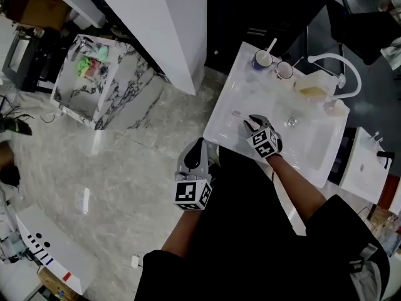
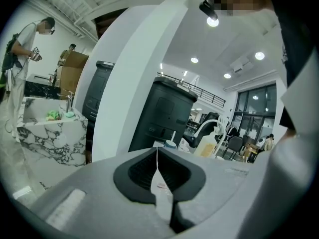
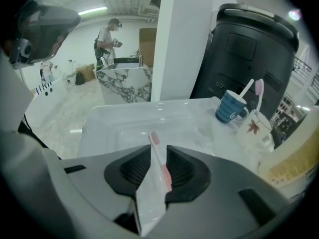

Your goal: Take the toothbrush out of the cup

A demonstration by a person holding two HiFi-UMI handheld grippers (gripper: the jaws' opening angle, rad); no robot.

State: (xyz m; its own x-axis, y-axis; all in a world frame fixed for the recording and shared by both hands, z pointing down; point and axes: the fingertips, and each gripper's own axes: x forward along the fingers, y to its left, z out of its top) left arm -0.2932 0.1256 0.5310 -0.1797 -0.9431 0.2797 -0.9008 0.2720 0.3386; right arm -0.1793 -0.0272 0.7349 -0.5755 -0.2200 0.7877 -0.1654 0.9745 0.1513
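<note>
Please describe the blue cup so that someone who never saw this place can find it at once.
Look at the white sink; on its far edge, near the curved white tap, two cups stand together. The blue cup is the striped one farther from the tap, holding a white toothbrush; its neighbour is pale with a red leaf.

On the washbasin [image 1: 222,105], 2 cups [image 1: 263,59] and a bottle [image 1: 311,85] are stood at the back; a toothbrush [image 3: 158,153] is laid in the bowl.
</note>
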